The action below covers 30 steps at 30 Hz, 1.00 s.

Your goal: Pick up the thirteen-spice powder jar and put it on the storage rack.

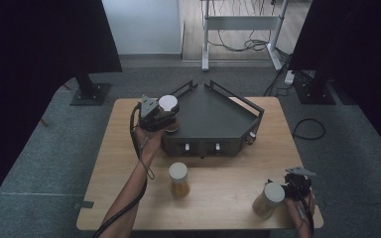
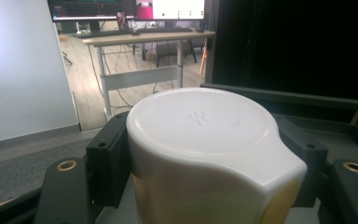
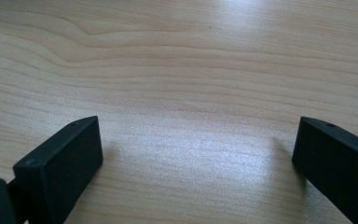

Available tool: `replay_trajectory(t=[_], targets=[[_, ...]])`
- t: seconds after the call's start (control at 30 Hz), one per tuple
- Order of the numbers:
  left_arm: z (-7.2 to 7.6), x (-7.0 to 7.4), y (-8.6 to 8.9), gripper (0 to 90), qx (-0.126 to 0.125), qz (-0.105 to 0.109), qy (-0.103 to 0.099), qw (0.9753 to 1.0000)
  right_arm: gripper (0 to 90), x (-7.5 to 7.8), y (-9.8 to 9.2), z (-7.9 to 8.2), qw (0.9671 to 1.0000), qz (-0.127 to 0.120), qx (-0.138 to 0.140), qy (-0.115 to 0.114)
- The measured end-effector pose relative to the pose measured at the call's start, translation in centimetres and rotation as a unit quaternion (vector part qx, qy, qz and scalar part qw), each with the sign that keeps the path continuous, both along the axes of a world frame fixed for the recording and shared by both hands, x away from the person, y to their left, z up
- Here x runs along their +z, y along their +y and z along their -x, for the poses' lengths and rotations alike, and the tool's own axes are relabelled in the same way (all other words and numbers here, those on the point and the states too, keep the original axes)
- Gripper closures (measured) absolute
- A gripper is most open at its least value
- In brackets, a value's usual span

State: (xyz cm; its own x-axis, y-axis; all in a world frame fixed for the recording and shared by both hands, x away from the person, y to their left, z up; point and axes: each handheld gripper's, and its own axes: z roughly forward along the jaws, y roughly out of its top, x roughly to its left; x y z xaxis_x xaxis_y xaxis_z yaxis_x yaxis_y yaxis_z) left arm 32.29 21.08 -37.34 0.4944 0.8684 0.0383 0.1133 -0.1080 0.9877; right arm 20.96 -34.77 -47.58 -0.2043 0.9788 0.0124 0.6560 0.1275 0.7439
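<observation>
From above the near edge we look forward and down over the whole wooden table, the dark tray and the floor beyond. The left gripper view sits low at the tray's left corner, facing far across a white-lidded jar pressed close to the lens, toward a desk in the room behind; we share that jar and tray rim with the high view. The right gripper view hangs very near the tabletop, tipped down at bare wood at the near right.
</observation>
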Motion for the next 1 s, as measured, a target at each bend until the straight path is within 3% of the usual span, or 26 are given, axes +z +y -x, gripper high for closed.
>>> replay_trajectory(t=[0.1,0.3,0.57,0.7,1.0], targets=[[-0.2,-0.1,0.3,30.5,0.0,0.011,0.005,0.9999,1.1,0.0,0.0,0.0,1.0,0.0,0.001,0.0],[-0.3,0.3,0.3,27.5,-0.003,0.005,0.003,1.0,1.2,0.0,0.0,0.0,1.0,0.0,0.001,0.0],[-0.5,0.6,0.4,12.6,-0.013,-0.008,0.009,0.9998,1.2,0.0,0.0,0.0,1.0,0.0,0.001,0.0],[-0.2,0.4,0.3,4.6,-0.005,-0.014,0.007,0.9999,1.1,0.0,0.0,0.0,1.0,0.0,0.002,0.0],[0.7,0.2,1.3,3.0,-0.009,-0.014,0.008,0.9998,1.1,0.0,-0.1,-0.1,1.0,0.0,0.003,0.0]])
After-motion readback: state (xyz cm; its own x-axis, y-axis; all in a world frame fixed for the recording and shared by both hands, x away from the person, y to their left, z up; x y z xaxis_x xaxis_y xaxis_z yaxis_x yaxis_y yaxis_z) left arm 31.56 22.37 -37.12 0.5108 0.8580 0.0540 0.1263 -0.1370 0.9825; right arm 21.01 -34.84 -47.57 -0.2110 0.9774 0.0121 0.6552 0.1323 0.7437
